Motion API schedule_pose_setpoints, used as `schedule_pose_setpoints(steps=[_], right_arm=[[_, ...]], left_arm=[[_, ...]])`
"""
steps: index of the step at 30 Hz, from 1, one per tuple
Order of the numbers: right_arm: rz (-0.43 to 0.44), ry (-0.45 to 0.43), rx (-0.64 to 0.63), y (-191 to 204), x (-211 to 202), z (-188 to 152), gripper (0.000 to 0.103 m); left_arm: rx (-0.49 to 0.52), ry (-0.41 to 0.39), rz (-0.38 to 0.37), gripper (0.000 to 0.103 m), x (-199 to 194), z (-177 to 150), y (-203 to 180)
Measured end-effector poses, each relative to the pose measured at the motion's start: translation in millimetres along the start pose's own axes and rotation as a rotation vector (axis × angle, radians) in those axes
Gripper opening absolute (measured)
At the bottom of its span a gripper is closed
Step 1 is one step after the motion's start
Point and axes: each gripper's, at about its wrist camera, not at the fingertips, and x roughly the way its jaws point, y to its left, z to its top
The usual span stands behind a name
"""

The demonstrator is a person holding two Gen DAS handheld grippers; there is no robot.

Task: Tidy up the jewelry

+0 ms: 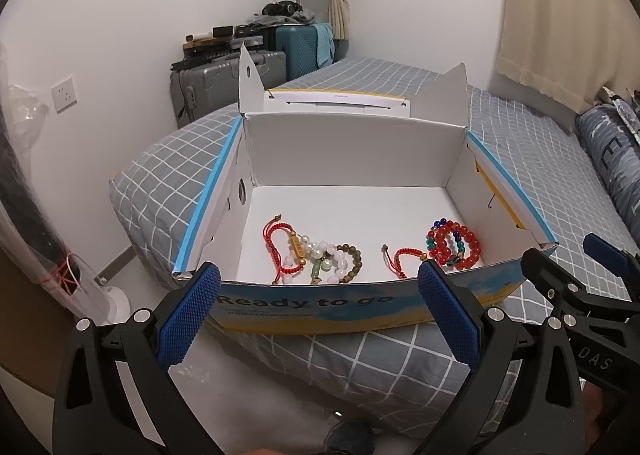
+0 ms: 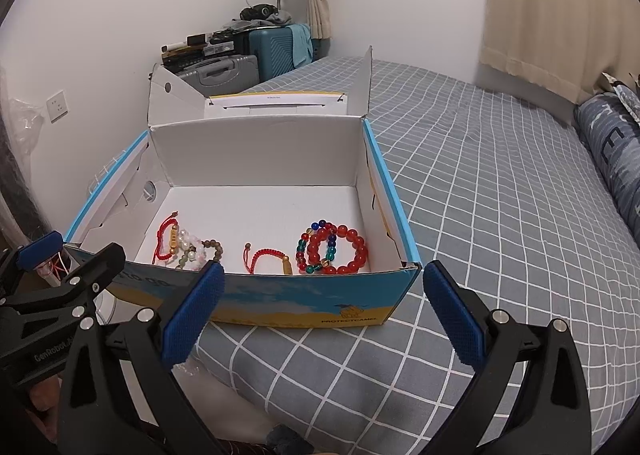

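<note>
An open box (image 1: 320, 299) on the bed (image 2: 500, 215) holds, left to right, a red cord bracelet (image 1: 280, 245); pale and brown bead bracelets (image 1: 332, 259) tangled beside it; another red cord bracelet (image 2: 266, 257); red bead bracelets (image 2: 334, 249); the left gripper (image 1: 320, 317) and right gripper (image 2: 322, 317) hover before it, fingers spread, empty.

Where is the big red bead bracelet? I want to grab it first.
In both views the red bead bracelet lies in the open box's near right corner, overlapping the multicolour bead bracelet, right of the red cord bracelet.
</note>
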Motion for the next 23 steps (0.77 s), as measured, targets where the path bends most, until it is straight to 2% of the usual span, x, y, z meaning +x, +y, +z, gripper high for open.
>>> schedule_pose_setpoints(steps=[23], right_arm=[[-0.004, 0.002, 0.005, 0.1, 2.1, 0.7, 0.095]], left_arm=[[-0.027, -0.016, -0.004, 0.097, -2.2, 0.1, 7.4]])
